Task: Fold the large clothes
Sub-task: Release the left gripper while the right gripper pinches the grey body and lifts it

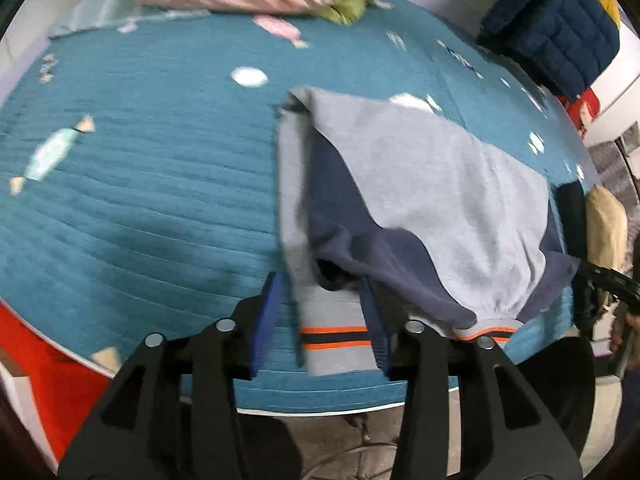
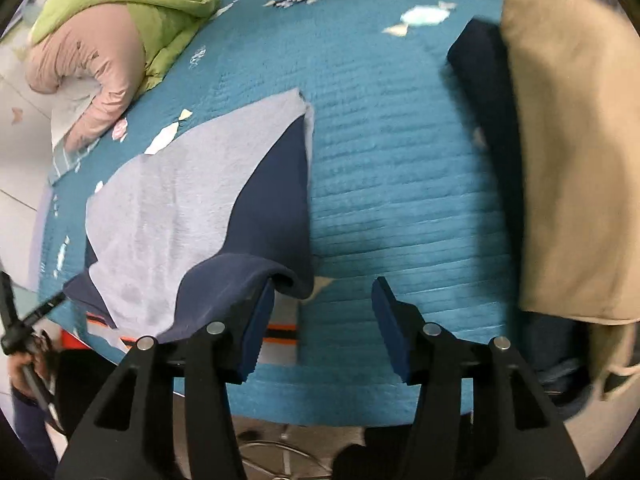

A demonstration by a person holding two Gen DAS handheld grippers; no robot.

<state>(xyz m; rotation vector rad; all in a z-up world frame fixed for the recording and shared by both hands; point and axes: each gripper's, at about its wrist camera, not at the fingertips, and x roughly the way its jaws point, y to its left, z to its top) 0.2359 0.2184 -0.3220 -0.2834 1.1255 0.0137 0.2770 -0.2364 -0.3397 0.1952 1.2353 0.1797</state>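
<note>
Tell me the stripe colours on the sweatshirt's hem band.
Orange and navy stripes on the grey hem band, clearest in the left wrist view.

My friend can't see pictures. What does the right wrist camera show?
A grey and navy sweatshirt lies folded on a teal blanket, and the open right claw hangs above its near edge, gripping nothing. A tan garment lies at the right, and a pink and green jacket is bundled at the far left.

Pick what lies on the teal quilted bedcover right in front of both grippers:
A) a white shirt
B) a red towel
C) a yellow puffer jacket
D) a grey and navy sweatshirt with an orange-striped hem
D: the grey and navy sweatshirt with an orange-striped hem lies folded over on the teal quilted bedcover, at the fingertips in both views.
</note>
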